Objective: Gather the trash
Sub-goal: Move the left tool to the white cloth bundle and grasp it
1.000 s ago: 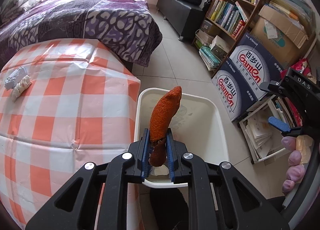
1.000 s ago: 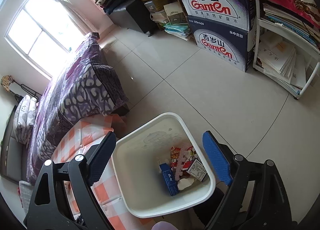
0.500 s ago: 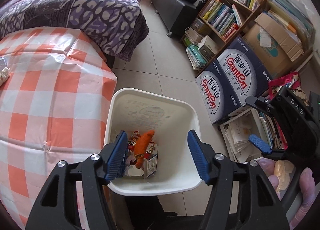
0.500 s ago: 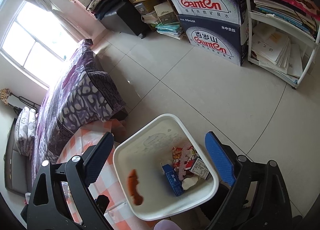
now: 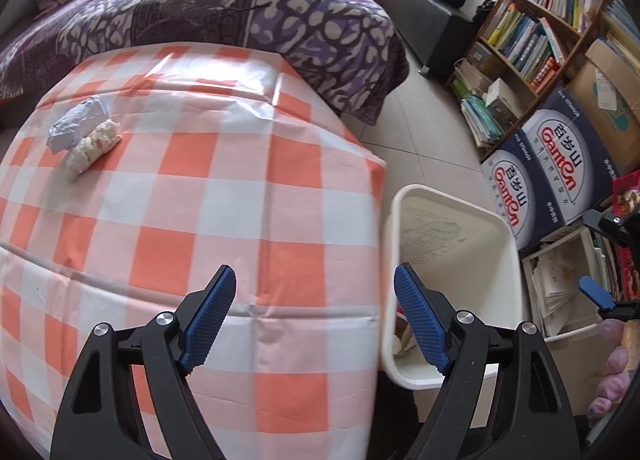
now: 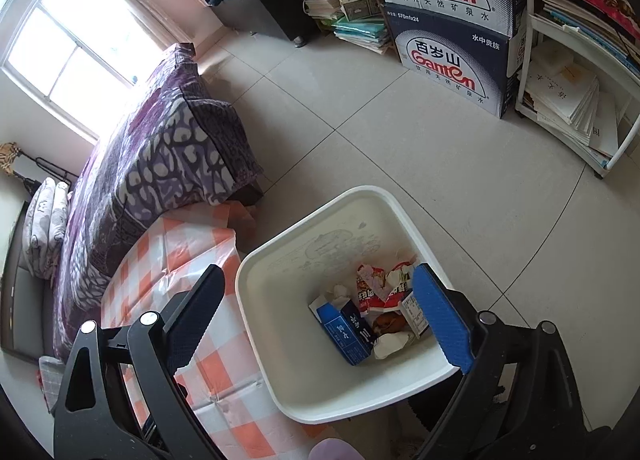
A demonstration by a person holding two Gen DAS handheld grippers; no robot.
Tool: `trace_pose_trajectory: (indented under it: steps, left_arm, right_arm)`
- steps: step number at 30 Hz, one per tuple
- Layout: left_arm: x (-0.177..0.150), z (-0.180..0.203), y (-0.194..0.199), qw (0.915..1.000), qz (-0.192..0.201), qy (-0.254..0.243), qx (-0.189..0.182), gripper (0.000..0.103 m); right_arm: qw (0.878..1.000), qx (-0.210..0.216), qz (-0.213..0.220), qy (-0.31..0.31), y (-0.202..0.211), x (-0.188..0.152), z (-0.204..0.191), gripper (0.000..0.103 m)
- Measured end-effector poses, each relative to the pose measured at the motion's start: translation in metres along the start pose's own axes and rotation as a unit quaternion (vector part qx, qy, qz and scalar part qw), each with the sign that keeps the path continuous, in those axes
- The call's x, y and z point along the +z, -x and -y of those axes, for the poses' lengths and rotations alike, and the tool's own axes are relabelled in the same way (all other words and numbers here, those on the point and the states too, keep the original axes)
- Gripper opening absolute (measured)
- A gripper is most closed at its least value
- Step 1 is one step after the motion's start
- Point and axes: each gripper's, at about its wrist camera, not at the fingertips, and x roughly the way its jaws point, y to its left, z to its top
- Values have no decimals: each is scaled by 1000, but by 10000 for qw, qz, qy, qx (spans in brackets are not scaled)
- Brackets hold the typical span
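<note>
Gone from my left claw (image 5: 314,316) is the long orange piece; it dropped into the white bin (image 5: 502,227), and my view has swung from the bin over to the checked table (image 5: 240,187). Its jaws have just been opening, and now they stand wide apart with nothing between them.

My right claw (image 6: 316,312) hangs over the bin, jaws spread wide and holding nothing. Down in the bin I can see a blue carton (image 6: 346,326), some red and white wrappers (image 6: 378,284) and a brown lump that may be the piece I dropped.

Two bits of trash are left on the table, at its far left side. One is a crumpled silver-grey wrapper (image 5: 78,123). Touching it is a lumpy white wad (image 5: 94,147), maybe tissue or a soft bag.

I think both will be very light and soft. They should squash when pinched, so they won't break. The silver one looks shiny and may slip, so I would pinch it across the fat middle where it is crumpled most. I would take the white wad across its short way, in the middle too. They touch each other, so grabbing one may push the other away.
</note>
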Motion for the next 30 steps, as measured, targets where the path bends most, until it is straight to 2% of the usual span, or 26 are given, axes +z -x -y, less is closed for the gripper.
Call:
trace_pose_trajectory:
  steps: [6,14,19,22,24,26,28,29,30]
  left_arm:
    - [26,-78,-15,9953,-63,135,954,80]
    - [66,-178,-51,9817,-225,707,1752,80]
    - [86,-211,-73,9780,-370,961,1813,79]
    - [94,-213,-84,9816,-368,1014,1579,79]
    - [98,-205,-91,9828,-372,832,1604,79]
    - [99,-195,-92,9851,-314,630,1568,69]
    - [95,-186,-87,9879,-281,546,1423,38]
    - [93,-182,-86,9888,-311,489,1372,35]
    - [89,-179,-83,9898,-344,440,1307,27]
  right_arm:
    - [9993,130,-347,87,-13,-11,-15,91]
    - [9960,345,-753,341,-25,-25,-41,91]
    - [9941,434,-757,644,-27,-29,-61,92]
    - [9920,455,-870,795,-31,-33,-71,92]
    - [9901,469,-990,877,-34,-36,-74,92]
    - [9889,470,-1063,925,-36,-38,-76,92]
    - [9887,458,-1056,959,-35,-39,-77,92]
    - [9888,452,-1044,965,-35,-41,-78,92]
    - [9889,446,-1035,967,-35,-42,-78,92]
